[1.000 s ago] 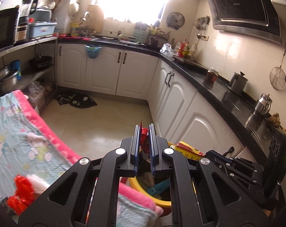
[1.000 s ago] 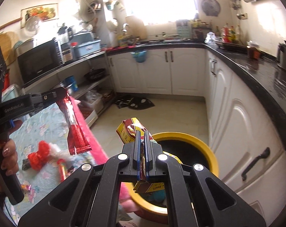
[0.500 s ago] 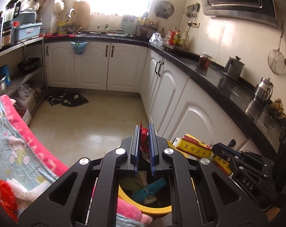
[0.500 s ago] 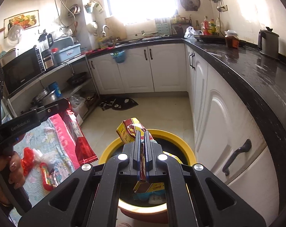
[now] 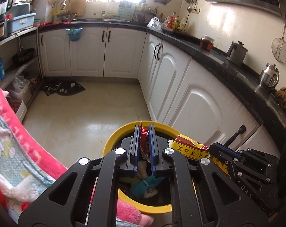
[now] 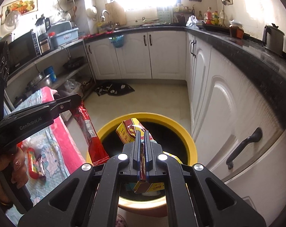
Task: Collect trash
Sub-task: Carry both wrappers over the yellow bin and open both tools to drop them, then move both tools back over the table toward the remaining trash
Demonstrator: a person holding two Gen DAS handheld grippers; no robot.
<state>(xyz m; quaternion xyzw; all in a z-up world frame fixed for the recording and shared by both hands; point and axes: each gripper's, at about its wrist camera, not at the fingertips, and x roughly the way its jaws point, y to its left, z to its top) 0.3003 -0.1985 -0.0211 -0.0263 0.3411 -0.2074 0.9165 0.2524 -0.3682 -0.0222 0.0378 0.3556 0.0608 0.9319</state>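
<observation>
In the left wrist view, the left gripper [image 5: 144, 145] has its 2 blue pads closed tight on a crinkled red wrapper [image 5: 144, 141], which sticks up a little past the fingertips and hangs down behind them. The gripper sits above the near side of a yellow-rimmed trash bin [image 5: 112, 141] on the kitchen floor; inside the bin lie a teal packet [image 5: 143, 186] and some pale scraps. To the right, the right gripper [image 5: 218, 150] reaches in over the bin's rim, clamped on a yellow and red packet [image 5: 188, 147] printed with Chinese characters. A pink-edged blanket with a cartoon print [image 5: 20, 141] covers the surface at the left, touching the bin's side. In the right wrist view, the right gripper [image 6: 142, 147] is closed on the same yellow and red packet [image 6: 128, 130], whose top rises beyond the fingertips and whose lower end dangles over the dark mouth of the bin [image 6: 190, 143]. At the left, a hand [image 6: 12, 168] holds the left gripper [image 6: 74, 101], from which the long red wrapper [image 6: 90, 134] hangs down to the bin's left rim. On the blanket [image 6: 54, 147] lie 2 more small wrappers [image 6: 35, 164] just beside the hand. White cabinets [image 6: 228, 113] under a dark tabletop [image 6: 256, 60] run along the right.
</observation>
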